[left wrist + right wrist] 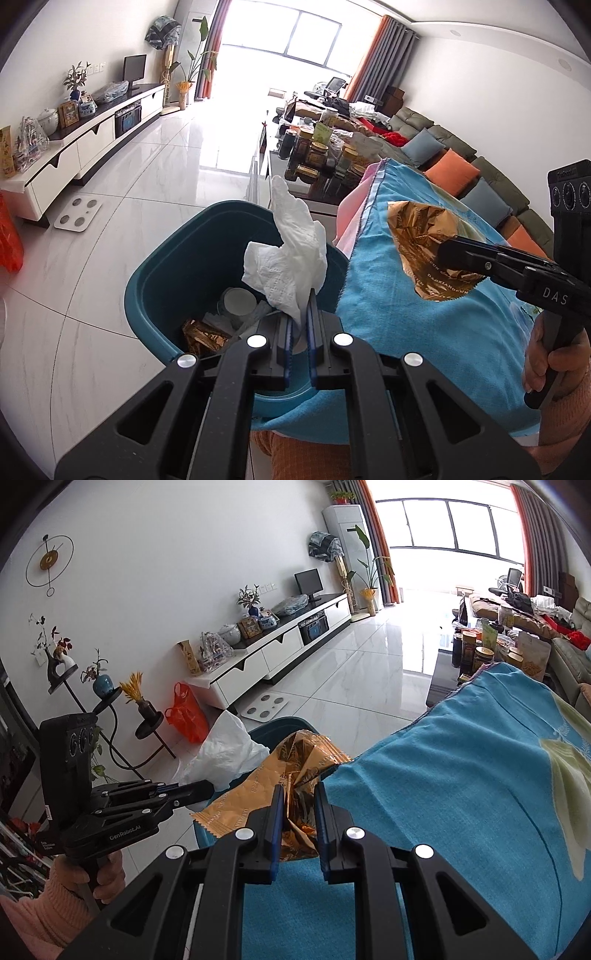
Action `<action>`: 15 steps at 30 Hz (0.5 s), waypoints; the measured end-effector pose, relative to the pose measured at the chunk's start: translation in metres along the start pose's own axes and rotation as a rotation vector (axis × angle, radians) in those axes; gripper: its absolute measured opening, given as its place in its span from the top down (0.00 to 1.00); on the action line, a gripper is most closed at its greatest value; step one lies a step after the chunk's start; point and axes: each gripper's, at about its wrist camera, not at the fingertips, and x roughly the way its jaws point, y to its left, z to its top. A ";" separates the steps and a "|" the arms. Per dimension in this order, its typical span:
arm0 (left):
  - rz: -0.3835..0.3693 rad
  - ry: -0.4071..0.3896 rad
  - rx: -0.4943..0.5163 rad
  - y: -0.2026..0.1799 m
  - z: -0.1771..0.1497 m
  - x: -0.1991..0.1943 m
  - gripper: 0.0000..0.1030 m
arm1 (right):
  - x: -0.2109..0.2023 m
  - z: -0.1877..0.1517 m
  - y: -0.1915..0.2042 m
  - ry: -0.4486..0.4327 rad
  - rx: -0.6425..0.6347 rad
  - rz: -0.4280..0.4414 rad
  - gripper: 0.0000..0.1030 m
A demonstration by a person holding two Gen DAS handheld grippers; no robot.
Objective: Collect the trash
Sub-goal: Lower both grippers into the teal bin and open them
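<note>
You are in a long living room with white walls and a glossy white tiled floor. A wide window at the far end floods the floor with glare, flanked by orange and grey curtains. Along one wall runs a low white TV cabinet with a dark top, a small monitor near its far end. A round wall clock hangs above black plant stands. Opposite, a grey-green sofa carries blue and orange cushions, beside a coffee table crowded with jars.
</note>
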 end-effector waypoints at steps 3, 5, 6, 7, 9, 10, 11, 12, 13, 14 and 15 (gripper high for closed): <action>0.011 0.009 -0.015 0.005 0.000 0.007 0.93 | 0.011 0.004 0.006 0.021 -0.013 -0.002 0.85; 0.022 0.017 -0.022 0.010 0.000 0.012 0.93 | 0.019 0.006 0.009 0.037 -0.019 -0.009 0.85; 0.024 0.020 -0.027 0.012 0.000 0.014 0.93 | 0.023 0.007 0.011 0.046 -0.020 -0.010 0.85; 0.027 0.023 -0.032 0.014 -0.001 0.016 0.93 | 0.027 0.008 0.012 0.053 -0.021 -0.013 0.85; 0.035 0.031 -0.044 0.019 0.000 0.020 0.93 | 0.035 0.011 0.014 0.067 -0.024 -0.016 0.84; 0.033 0.034 -0.048 0.022 0.001 0.022 0.93 | 0.039 0.011 0.015 0.074 -0.024 -0.018 0.84; 0.032 0.038 -0.053 0.024 0.001 0.024 0.93 | 0.043 0.012 0.017 0.082 -0.025 -0.020 0.84; 0.034 0.042 -0.056 0.023 0.002 0.027 0.93 | 0.047 0.012 0.018 0.091 -0.027 -0.021 0.84; 0.035 0.045 -0.059 0.024 0.002 0.031 0.93 | 0.050 0.013 0.019 0.098 -0.028 -0.025 0.84; 0.033 0.048 -0.063 0.025 0.003 0.033 0.93 | 0.053 0.014 0.019 0.104 -0.025 -0.024 0.84; 0.033 0.052 -0.068 0.026 0.003 0.036 0.93 | 0.056 0.014 0.020 0.110 -0.024 -0.021 0.83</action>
